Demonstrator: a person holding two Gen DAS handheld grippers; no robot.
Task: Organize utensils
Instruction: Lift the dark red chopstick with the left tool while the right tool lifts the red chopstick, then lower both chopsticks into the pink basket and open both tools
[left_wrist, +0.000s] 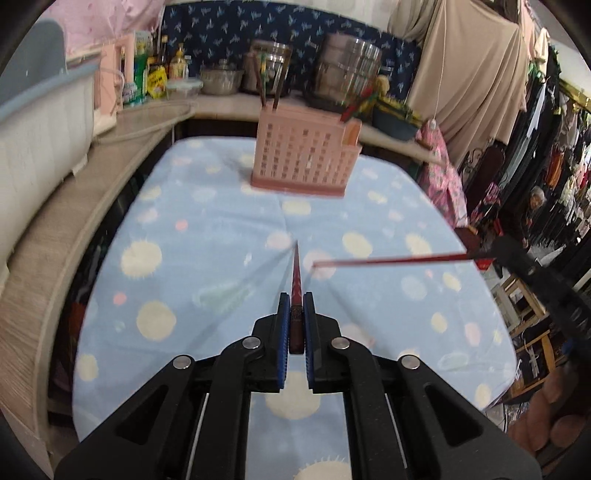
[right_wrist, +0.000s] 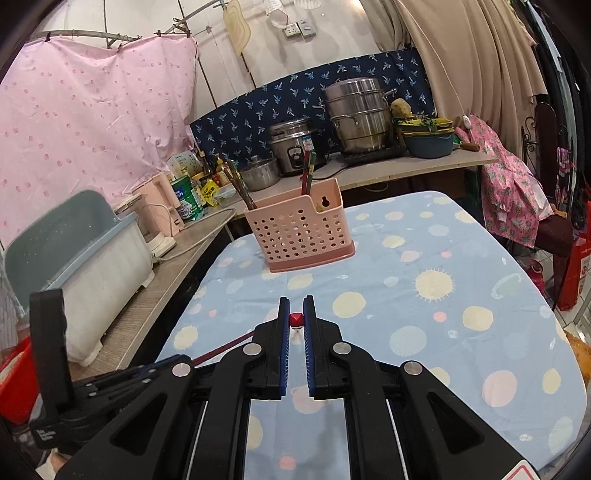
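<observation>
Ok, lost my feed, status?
Left gripper shut on red chopstick. Right gripper shut on second chopstick. Pink perforated holder ahead, unobstructed.

**Room: cramped kitchen corner**

Pale L-shaped counter along a navy leaf-print backsplash cloth. Pink dotted curtain left, beige drape right. Stacked steel steamer pot on the counter. Clothes rack far right.

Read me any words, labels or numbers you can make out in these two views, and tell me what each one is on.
None can be read for certain.
Green tin: label print, blurred.
Yellow packet: print, too small.
Rice cooker: sticker, too small.
Left gripper: small white lettering on its body, blurred.
Red bag: print, cut off at the edge.
Holder: no text.
</observation>
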